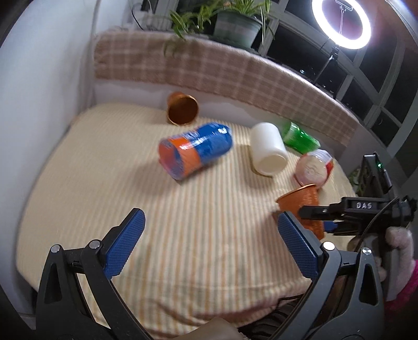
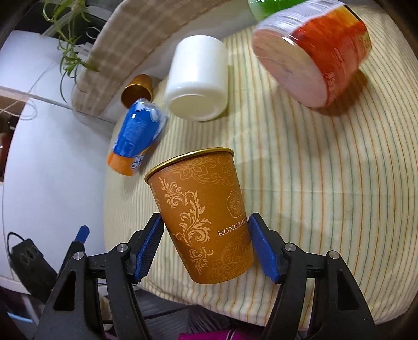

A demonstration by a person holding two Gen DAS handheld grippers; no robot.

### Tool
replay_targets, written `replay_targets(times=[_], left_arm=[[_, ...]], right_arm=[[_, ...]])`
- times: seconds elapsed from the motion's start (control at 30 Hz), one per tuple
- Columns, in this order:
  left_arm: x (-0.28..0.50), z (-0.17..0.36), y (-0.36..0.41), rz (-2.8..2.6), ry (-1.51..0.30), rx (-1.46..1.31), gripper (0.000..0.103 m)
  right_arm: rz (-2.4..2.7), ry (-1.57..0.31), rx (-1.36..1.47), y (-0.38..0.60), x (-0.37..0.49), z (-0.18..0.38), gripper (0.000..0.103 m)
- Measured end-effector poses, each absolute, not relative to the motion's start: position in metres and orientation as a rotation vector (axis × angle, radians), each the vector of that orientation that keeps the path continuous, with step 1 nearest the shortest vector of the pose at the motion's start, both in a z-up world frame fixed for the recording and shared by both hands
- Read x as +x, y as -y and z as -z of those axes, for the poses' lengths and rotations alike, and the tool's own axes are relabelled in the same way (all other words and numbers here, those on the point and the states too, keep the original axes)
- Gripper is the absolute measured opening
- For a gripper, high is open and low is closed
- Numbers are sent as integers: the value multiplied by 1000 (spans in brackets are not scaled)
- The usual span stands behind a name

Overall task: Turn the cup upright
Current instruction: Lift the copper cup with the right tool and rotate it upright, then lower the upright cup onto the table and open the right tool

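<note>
My right gripper [image 2: 206, 248] is shut on an orange paper cup [image 2: 203, 214] with gold floral print. The cup's gold rim points up and it is tilted a little to the left, its base near the striped cloth [image 2: 326, 183]. The same cup [image 1: 300, 201] shows in the left wrist view at the right, with the right gripper's black finger across it. My left gripper [image 1: 209, 245] is open and empty above the cloth [image 1: 183, 209], left of that cup.
On the cloth lie a blue and orange cup [image 1: 196, 150], a white cup [image 1: 267, 149], a green cup [image 1: 299, 137], a red and white tub [image 1: 313, 167] and another orange cup [image 1: 182, 111]. A checked padded rail [image 1: 222, 68] borders the back. A ring light [image 1: 341, 22] shines at upper right.
</note>
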State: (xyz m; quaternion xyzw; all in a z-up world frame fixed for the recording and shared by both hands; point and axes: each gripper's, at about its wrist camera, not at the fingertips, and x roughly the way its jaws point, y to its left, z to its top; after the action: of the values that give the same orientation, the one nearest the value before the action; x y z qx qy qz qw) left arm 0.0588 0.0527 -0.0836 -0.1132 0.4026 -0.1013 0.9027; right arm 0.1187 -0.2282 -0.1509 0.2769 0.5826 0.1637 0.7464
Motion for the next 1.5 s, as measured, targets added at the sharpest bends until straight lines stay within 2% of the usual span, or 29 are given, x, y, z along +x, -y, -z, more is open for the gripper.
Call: replay_targets(times=[0.2,0.27,0.73,1.2,1.43,1.5], left_arm=[[64,90,-41,252,-883,-274,103],[66,90,-39,259,-895,-291,103],[91,114,3,341,-1052,-515,103],[115,127,63,277,-1147,-492,102],[126,141,75,274,-1192,-496,93],[128,145,79,275,-1199,-483,86]], right_arm=[[-364,-1279,619,228,118,153,70],[-361,-1258,595,229,117,149,75],[-290,-932,127,248,27,83,76],[-173,-878,234,299,-1,87,76],[-156,-862,237,308,-4,89,76],[-152,-862,243,311,-4,91,76]])
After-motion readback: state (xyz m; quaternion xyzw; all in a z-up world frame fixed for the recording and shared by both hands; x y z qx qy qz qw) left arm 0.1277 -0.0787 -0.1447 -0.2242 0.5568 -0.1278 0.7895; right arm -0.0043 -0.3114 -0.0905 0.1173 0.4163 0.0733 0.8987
